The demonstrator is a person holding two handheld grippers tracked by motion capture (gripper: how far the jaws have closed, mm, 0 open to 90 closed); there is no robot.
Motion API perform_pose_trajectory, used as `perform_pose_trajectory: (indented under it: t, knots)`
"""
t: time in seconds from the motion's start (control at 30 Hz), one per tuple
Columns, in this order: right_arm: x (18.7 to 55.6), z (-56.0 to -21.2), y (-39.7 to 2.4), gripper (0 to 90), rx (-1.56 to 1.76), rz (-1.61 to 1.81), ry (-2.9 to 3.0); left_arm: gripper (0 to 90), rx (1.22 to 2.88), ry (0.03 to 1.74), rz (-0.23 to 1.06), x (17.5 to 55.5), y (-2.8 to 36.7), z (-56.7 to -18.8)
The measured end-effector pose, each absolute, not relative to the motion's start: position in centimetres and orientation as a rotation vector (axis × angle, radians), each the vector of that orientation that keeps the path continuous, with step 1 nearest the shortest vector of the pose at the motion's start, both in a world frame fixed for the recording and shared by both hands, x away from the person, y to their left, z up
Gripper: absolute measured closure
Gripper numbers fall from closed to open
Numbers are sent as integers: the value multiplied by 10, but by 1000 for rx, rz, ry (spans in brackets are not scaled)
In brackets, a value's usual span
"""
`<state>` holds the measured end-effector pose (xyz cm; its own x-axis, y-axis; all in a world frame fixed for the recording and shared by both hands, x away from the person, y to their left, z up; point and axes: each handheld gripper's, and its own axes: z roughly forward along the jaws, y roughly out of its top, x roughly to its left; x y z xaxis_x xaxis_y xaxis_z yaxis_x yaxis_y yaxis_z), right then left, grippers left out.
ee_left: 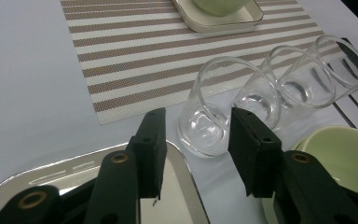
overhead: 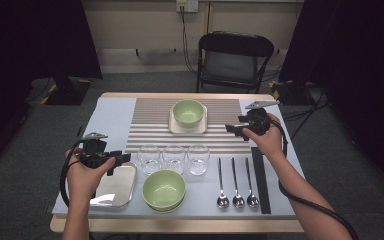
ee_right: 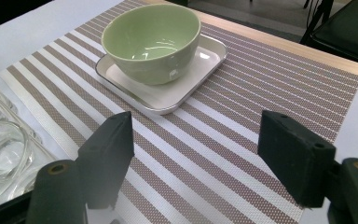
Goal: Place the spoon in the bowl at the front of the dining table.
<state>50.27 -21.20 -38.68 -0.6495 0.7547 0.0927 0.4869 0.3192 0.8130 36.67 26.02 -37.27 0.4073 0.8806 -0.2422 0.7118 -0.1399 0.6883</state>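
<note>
Ahead of left hand-held gripper (ee_left: 196, 149): nearest glass (ee_left: 214, 109), first in a row of three, standing on the bench (ee_left: 28, 84)
Left jaws: half apart, gripping nothing
Under left jaws: mirror tray (ee_left: 74, 172)
Right hand-held gripper (ee_right: 196, 158): wide, empty, over the striped mat (ee_right: 242, 140)
Beyond right jaws: green bowl (ee_right: 151, 39) on a white plate (ee_right: 168, 95)

Three glasses (overhead: 174, 158) are standing mid-desk; a bowl (overhead: 164, 188) is sitting at their 6 o'clock, spoons (overhead: 237, 183) at 3 o'clock, a tray (overhead: 117, 186) at 8 o'clock.
</note>
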Motion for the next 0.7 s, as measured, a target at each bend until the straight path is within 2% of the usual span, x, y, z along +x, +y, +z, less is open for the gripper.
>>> perform_pose_trajectory:
  t: [0.4,0.7]
  knots:
    - [501,-386,-213,263,1102,1231,2297,610,1898,1326,221,367,252,-369]
    - [500,-388,-215,263,1101,1222,2302,670,1880,1300,194,370,242,-365]
